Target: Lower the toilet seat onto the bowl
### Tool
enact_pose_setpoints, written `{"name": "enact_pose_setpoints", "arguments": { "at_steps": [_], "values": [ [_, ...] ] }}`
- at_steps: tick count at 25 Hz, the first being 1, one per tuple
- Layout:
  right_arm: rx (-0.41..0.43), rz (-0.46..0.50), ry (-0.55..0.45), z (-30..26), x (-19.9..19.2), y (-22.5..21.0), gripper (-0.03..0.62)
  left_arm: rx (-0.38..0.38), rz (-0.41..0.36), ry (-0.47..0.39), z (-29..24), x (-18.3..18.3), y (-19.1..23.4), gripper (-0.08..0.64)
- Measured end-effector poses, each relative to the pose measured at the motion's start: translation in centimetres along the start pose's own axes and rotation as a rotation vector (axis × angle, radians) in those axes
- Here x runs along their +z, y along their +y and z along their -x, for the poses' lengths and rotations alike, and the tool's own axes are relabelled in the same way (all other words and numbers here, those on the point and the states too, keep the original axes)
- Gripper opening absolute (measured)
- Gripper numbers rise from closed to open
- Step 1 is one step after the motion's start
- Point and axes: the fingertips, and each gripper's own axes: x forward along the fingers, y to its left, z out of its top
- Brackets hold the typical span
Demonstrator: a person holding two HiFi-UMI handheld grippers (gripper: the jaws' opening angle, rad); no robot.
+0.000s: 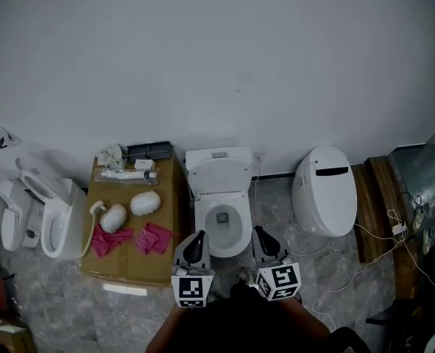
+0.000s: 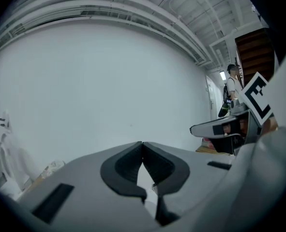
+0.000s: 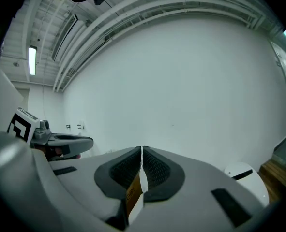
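The dark pads (image 2: 125, 167) of the left gripper (image 2: 142, 146) are seen pressed together at their tips, with nothing between them. The ribbed pads (image 3: 156, 170) of the right gripper (image 3: 142, 151) are likewise closed tip to tip. A small orange-and-white tag (image 3: 132, 195) shows in the slit lower down, and whether it is pinched cannot be told.

In both gripper views only the plain white wall (image 2: 109, 81) is faced beyond the jaws, and each gripper is glimpsed at the edge of the other's view.

The task's thing is shown in the head view alone. There the white toilet seat (image 1: 218, 176) is raised, leaning back against the cistern, and the white open bowl (image 1: 248, 219) lies below it. The 2 grippers are held at the bowl's front, 1 at each side of the rim; contact cannot be judged.

A brown cardboard box (image 1: 129, 265) stands just left of the bowl. A 2nd white toilet with closed lid (image 1: 324, 190) stands at the right and is also caught in the right gripper view. A distant person (image 2: 231, 88) is seen only in the left gripper view.
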Motion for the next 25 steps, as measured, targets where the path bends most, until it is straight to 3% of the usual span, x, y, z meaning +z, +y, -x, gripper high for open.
{"name": "enact_pose_setpoints", "arguments": {
  "at_steps": [25],
  "values": [
    [0.021,0.035,0.018,1.0,-1.1,0.6,0.028,0.041,0.021,-0.018,1.0,-0.2,0.1,0.009]
  ]
}}
